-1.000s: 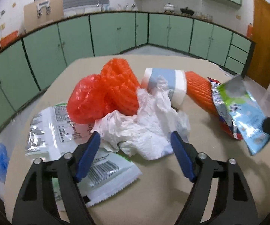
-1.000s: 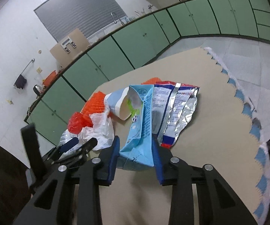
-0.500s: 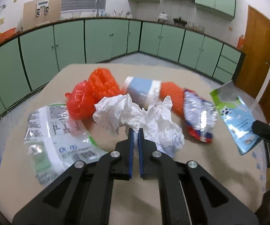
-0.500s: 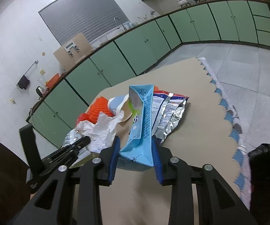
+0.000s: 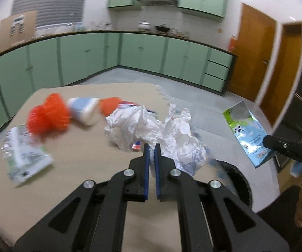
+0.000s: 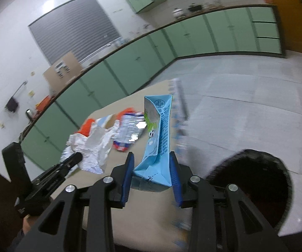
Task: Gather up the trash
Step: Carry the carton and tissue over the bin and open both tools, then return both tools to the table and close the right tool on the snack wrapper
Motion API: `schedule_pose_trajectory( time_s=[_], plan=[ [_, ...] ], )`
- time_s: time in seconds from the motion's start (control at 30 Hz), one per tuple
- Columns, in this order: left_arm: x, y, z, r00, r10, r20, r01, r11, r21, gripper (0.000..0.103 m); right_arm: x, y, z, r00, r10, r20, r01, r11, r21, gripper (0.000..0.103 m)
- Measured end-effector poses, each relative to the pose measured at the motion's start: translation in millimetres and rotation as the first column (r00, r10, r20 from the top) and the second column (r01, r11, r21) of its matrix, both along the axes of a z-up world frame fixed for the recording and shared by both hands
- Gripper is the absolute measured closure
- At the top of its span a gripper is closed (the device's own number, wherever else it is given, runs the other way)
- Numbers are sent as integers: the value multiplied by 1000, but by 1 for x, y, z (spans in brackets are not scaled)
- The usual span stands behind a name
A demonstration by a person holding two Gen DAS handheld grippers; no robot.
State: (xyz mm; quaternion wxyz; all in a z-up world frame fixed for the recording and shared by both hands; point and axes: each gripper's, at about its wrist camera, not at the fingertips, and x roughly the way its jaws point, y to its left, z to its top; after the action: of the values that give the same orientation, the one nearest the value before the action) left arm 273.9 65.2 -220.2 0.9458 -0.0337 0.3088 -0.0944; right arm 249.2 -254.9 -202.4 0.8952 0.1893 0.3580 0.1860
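My left gripper [image 5: 151, 146] is shut on crumpled white paper [image 5: 151, 130] and holds it lifted above the beige table [image 5: 77, 157]. My right gripper [image 6: 151, 157] is shut on a flattened blue milk carton [image 6: 159, 134], held in the air beside a black-lined trash bin [image 6: 253, 180]. The carton also shows at the right of the left wrist view [image 5: 245, 134]. The left gripper and its paper [image 6: 94, 147] show at the left of the right wrist view.
On the table lie an orange net bag [image 5: 50, 115], a white-and-blue cup [image 5: 86, 111], a foil snack wrapper [image 6: 130, 134] and a white printed packet [image 5: 23, 151]. Green cabinets [image 5: 130, 54] ring the room. The bin's rim [image 5: 234, 172] sits at the table's right edge.
The left gripper closed on the white paper, lifted it and swung right. The right gripper carried the carton off the table towards the black bin.
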Motion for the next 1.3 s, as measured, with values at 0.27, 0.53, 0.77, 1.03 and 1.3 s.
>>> schedule_pose_trajectory(
  time_s=[0.27,0.53,0.77,1.03,1.3],
  plan=[
    [4,-117,-25,972,-230,-44,230,973,4,100,-17,-89,-52,976,-181,-122,172,982,-77,70],
    [20,-200,-82,920,-355,-167,369,927,66,94,-2,-122,-105,942,-243,-231,214,966,-146,69],
    [31,-209,-106,914,-350,-205,374,922,95,66,-1,-140,-109,937,-257,-236,238,965,-109,63],
    [2,-153,-59,971,-238,-15,238,960,149,44,3,-110,-58,983,-159,-91,153,986,-68,63],
    [-42,-25,-4,971,69,230,-123,966,228,24,45,-2,-20,993,116,10,-116,993,-16,63]
  ],
)
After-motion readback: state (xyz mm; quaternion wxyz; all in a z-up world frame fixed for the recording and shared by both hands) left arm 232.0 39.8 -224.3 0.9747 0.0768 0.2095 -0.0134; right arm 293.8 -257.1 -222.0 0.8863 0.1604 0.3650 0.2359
